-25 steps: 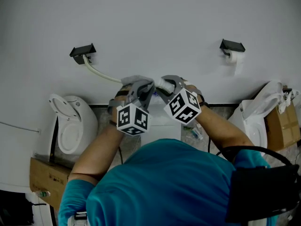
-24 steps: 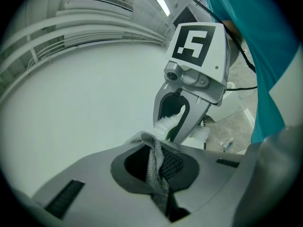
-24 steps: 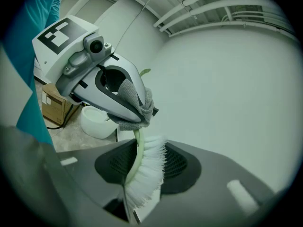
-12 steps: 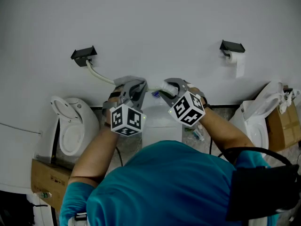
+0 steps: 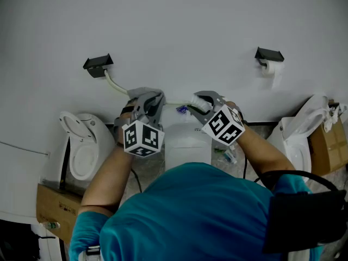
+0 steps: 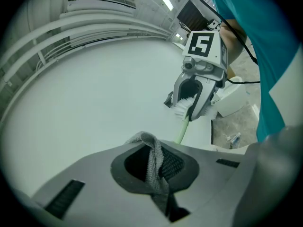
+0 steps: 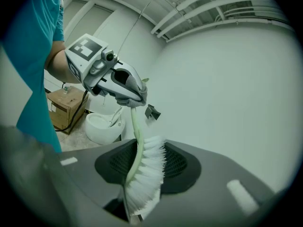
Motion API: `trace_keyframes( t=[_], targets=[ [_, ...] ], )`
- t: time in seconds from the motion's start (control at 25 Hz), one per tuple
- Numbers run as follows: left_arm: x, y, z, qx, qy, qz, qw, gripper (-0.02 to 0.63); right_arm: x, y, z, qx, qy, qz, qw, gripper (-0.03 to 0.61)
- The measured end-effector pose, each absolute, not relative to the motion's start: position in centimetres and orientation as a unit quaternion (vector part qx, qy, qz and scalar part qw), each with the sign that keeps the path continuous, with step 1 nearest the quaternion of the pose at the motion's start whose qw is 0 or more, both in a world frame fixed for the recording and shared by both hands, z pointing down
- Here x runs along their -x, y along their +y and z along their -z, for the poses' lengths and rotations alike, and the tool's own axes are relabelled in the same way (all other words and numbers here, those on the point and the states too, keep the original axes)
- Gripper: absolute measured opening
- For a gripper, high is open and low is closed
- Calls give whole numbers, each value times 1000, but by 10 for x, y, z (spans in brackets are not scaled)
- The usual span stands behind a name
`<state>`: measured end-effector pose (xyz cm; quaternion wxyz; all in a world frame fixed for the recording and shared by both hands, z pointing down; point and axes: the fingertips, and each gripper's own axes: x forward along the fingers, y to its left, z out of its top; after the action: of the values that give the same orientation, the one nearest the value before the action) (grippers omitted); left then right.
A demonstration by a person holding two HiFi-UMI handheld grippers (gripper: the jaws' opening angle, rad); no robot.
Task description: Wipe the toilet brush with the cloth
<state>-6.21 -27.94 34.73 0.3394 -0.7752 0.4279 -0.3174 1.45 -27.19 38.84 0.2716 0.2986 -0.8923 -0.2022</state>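
A: Where is the toilet brush [image 7: 138,171] held?

B: Its white bristles [image 7: 154,157] are clamped between the jaws of the right gripper [image 5: 198,103]. The pale green handle [image 5: 176,103] is run leftward, roughly level, to the left gripper [image 5: 147,99].

A: And the cloth [image 6: 154,162]?

B: It is pinched in the left gripper's closed jaws and appears folded round the handle. The 2 grippers are near each other, so the next stroke is judged to follow the handle's long axis. The cloth is grey, knitted, limp; the handle slim, smooth, slightly curved.
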Motion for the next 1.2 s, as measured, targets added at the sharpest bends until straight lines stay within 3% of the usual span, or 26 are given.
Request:
trace_keyframes(
  t=[0.36, 1.2],
  targets=[
    [75, -281, -353, 770, 433, 328, 335, 21, -25, -263, -388, -275, -911, 181, 249, 106],
    [121, -297, -325, 735, 475, 333, 350, 21, -40, -257, -390, -266, -921, 164, 232, 97]
  ],
)
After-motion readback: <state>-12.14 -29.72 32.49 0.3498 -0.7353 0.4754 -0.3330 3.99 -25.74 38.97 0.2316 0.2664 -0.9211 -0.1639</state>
